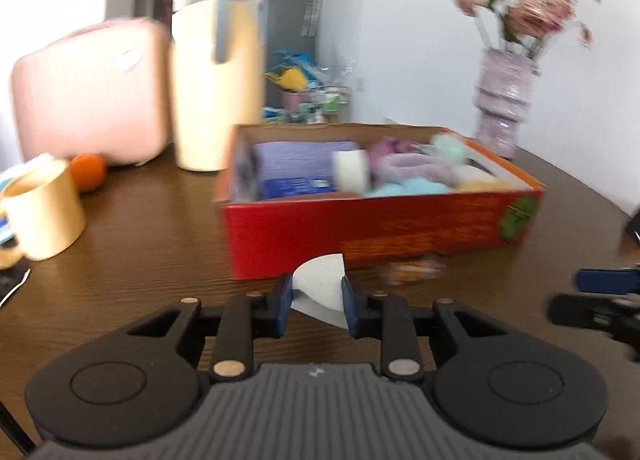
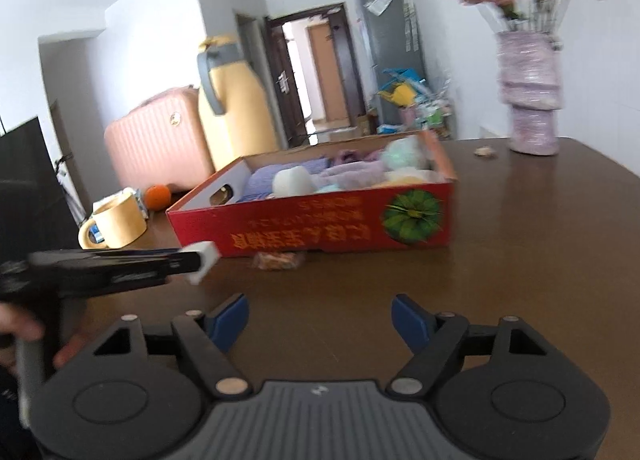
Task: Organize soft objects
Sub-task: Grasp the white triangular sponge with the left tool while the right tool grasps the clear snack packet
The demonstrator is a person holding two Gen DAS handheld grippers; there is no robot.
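Your left gripper (image 1: 316, 292) is clenched on a white soft piece (image 1: 320, 286) — its blue pads press both sides, and it is held above the brown counter (image 1: 140, 228), just short of the red box (image 1: 380, 228) at 12 o'clock; from the right wrist view the same piece (image 2: 203, 262) shows as a white block at the tip of that gripper, at 10 o'clock. Your right gripper (image 2: 320, 318) is released, jaws wide apart over bare counter with nothing between them.

The red box already carries soft things: a lilac folded cloth (image 1: 296, 168) at its left end, a white roll (image 1: 351, 172) mid-box, a mauve fuzzy item (image 1: 412, 166) and a pale green puff (image 1: 448, 146) toward the right. A small brownish wrapped object (image 2: 278, 260) lies on the counter touching the box's near wall; it is too blurred to name.

At 10 o'clock in the left view stand a cream jug (image 1: 216, 72) and a pink case (image 1: 88, 96); an orange (image 1: 88, 172) and a yellow mug (image 1: 44, 208) sit at 9 o'clock; a vase of flowers (image 1: 504, 100) stands at 2 o'clock.
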